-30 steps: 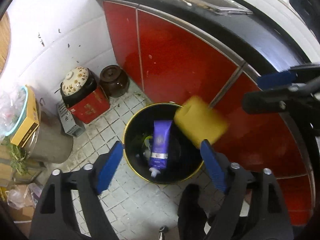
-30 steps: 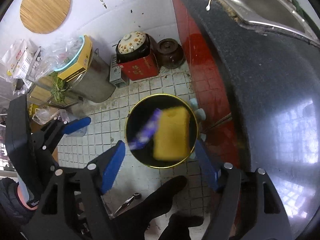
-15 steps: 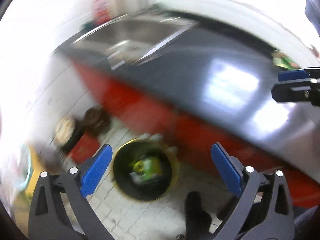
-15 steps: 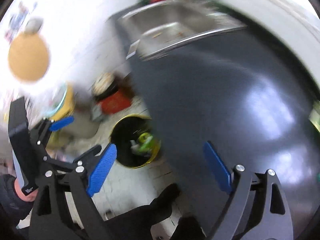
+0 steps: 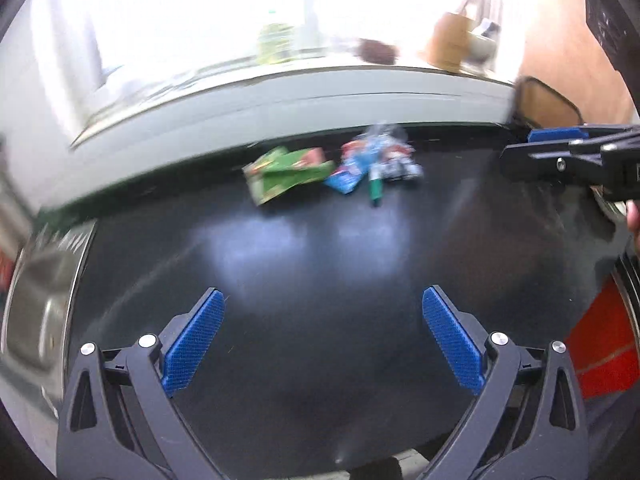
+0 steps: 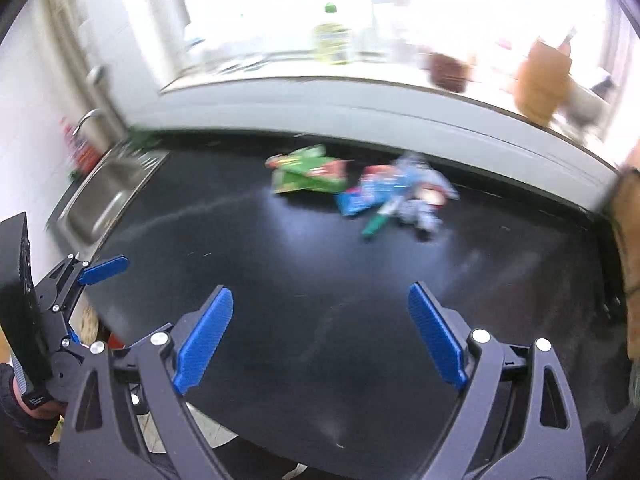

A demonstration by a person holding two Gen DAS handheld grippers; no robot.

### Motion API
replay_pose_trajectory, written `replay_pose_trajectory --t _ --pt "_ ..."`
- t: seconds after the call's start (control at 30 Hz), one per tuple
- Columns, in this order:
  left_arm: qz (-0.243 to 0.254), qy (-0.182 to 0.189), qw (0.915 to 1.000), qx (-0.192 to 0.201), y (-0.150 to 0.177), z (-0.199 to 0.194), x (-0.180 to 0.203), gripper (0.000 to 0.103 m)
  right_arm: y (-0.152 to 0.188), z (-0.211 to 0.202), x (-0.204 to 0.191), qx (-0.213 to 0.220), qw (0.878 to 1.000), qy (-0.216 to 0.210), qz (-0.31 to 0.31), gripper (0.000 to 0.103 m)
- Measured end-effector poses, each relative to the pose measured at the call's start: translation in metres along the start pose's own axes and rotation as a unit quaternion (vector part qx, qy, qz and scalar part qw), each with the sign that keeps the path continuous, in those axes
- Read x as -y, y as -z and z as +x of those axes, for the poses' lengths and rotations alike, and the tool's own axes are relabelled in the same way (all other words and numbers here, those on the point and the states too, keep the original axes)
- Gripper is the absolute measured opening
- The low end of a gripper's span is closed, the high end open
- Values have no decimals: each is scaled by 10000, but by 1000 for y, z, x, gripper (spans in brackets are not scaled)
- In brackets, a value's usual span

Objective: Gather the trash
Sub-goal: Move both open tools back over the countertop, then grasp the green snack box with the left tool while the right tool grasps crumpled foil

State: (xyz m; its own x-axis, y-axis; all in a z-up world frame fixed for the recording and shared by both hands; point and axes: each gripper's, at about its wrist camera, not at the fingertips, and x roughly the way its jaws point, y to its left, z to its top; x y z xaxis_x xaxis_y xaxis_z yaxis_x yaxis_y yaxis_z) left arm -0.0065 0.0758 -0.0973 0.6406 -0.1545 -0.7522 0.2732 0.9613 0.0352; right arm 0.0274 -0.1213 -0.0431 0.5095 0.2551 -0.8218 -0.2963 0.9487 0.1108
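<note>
Trash (image 5: 336, 168) on black counter (image 5: 320, 264)

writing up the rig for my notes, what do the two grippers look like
Both match: the left gripper and right gripper have black angular frames with triangular cut-outs, silver round bolts, and flat blue textured pads on their fingers. No cables show.

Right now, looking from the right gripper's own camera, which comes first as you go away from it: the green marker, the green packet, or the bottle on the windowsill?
From the right gripper, which is open and empty:
1. Green marker, on the black counter, ahead and slightly right.
2. Green packet, farther back on the counter, near the middle.
3. Bottle, up on the windowsill behind the counter.
</note>
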Motion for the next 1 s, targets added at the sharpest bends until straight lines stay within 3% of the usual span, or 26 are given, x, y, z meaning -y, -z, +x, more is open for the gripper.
replay_pose_trajectory --t 0.2,0.47,0.63,0.83,1.0 --pt "323 99 9994 -51 -28 24 25 96 -6 4 43 66 9998 38 175 86" --pt "684 -132 9974 -182 -65 80 2 96 -26 46 67 -167 9997 -158 89 86" --pt "1221 -168 9920 -279 -98 134 -20 96 -39 89 84 -229 9996 -117 66 86" --pt "1471 -13 9885 -365 -130 201 -44 96 -54 164 104 -616 9980 -111 116 81" --pt "2044 -35 9770 -606 -144 259 -51 96 -61 221 118 -973 9952 -89 -38 78"
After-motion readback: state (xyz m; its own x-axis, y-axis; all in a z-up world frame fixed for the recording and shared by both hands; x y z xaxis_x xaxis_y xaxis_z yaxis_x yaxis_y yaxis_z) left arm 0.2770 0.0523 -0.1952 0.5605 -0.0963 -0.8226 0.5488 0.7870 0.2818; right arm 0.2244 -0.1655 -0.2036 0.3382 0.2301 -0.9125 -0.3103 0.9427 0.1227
